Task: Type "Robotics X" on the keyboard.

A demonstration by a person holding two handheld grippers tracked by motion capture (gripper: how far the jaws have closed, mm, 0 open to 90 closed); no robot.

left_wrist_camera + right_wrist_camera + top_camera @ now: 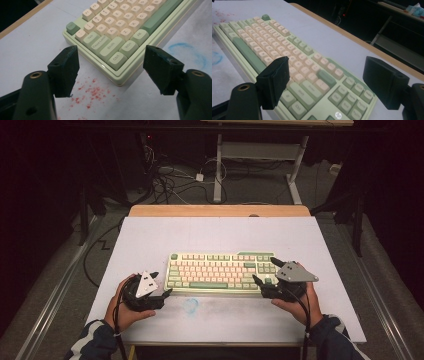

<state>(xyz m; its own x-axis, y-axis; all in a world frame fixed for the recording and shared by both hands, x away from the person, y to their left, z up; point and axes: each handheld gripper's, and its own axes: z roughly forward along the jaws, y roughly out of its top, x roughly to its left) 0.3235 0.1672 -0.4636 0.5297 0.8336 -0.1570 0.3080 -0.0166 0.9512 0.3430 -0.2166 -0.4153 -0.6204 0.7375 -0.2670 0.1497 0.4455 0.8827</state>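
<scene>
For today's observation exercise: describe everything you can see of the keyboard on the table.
The keyboard is a compact mechanical-looking board with a pale green plastic case, cream-pink letter keys and green modifier keys, a darker green space bar and Esc key. It lies flat, keys up, square to the edge of the white table. The left gripper stands open just off its left end, the right gripper open over its right end; neither visibly touches it.

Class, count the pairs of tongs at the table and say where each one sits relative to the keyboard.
2. The left tongs sit open at the left end of the keyboard, by its near corner. The right tongs sit open over its right end.
</scene>
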